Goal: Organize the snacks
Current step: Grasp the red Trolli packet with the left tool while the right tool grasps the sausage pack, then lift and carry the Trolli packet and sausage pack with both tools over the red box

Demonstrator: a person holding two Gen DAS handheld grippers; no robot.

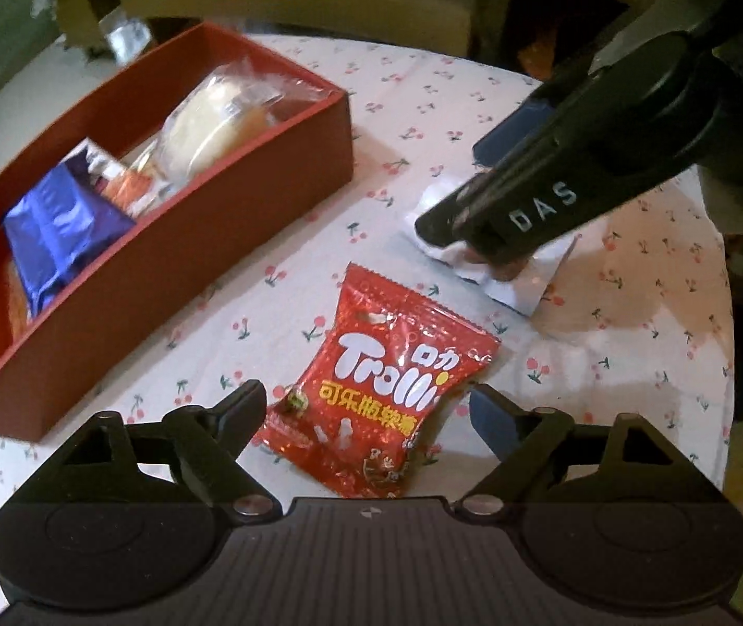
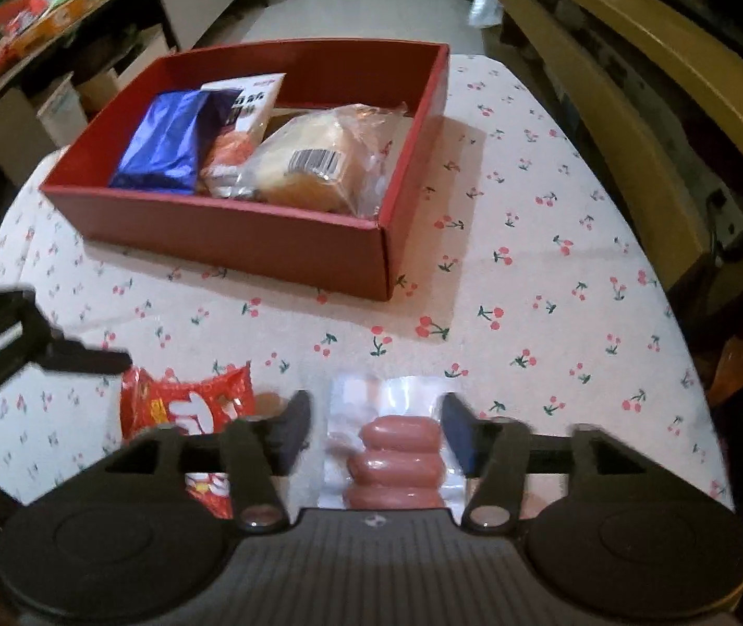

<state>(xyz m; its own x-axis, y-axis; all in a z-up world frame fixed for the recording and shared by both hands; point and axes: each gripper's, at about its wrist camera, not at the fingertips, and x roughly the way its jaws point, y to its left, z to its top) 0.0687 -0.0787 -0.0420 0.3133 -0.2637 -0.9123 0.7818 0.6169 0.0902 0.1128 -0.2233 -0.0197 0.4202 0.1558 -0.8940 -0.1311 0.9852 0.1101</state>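
Tablecloth (image 2: 553, 271) with small cherries covers most of both views; its far edges are cut off by the round lens. Next in size is the red box (image 2: 288, 250), in the upper middle of the right wrist view and at the upper left of the left wrist view. Inside it lie a blue foil packet (image 2: 162, 148), a white and orange packet (image 2: 241, 125) that is half hidden, and a wrapped bun (image 2: 319, 167). The print on them is too blurred to read.

The left gripper (image 1: 368, 407) is spread wide at the bottom centre, with the red Trolli bag (image 1: 392, 386) flat on the cloth between its fingers; the bag's lower end is hidden behind the gripper body. The right gripper (image 2: 376, 412) is also spread, around a clear sausage pack (image 2: 397, 448) at the bottom centre. Only three sausages show; the rest is covered. I cannot tell whether the fingers touch the pack.
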